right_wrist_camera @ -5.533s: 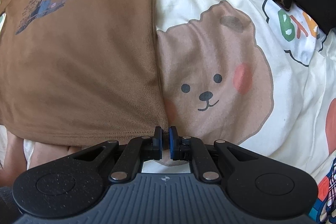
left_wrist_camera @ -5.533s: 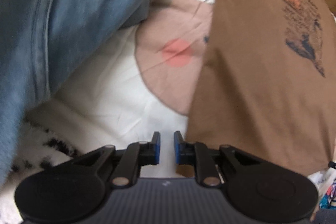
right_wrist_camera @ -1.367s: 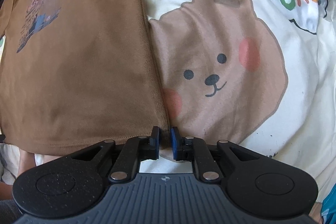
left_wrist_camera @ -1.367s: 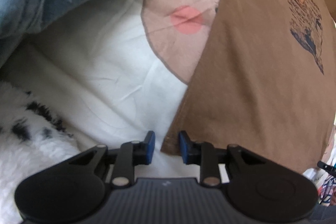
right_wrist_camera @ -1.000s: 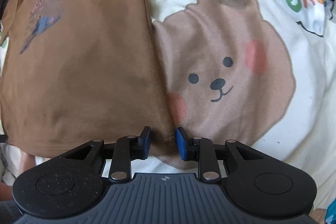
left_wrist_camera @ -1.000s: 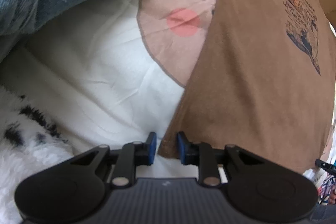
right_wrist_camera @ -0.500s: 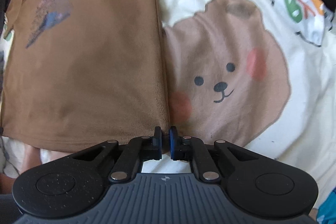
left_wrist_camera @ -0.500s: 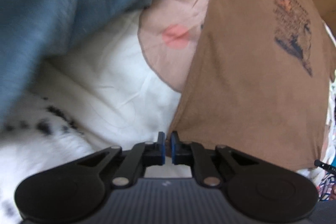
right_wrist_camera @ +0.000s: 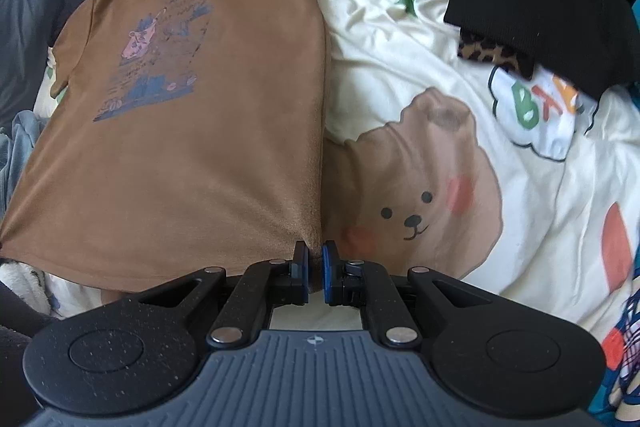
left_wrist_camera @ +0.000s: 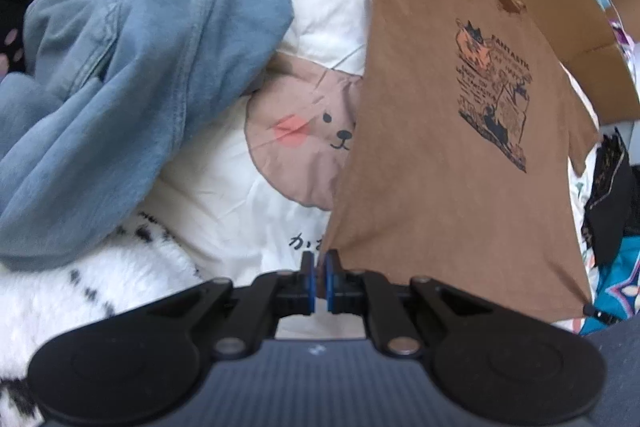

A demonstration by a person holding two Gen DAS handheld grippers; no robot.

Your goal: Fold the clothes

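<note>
Both tongs pinch near hem corners of brown t-shirt (right_wrist_camera: 208,155): left tongs (left_wrist_camera: 319,277), right tongs (right_wrist_camera: 315,273). Shirt spread on bear bedsheet (right_wrist_camera: 420,203). Lift evenly, keep hem taut, carry it far toward collar.

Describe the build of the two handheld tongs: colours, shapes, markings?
Both the left tongs and right tongs look alike: black linkage arms with silver pivot pins, blue pads on the fingertips, round black discs either side, and a ribbed dark grey body bearing a small pale mark.
</note>
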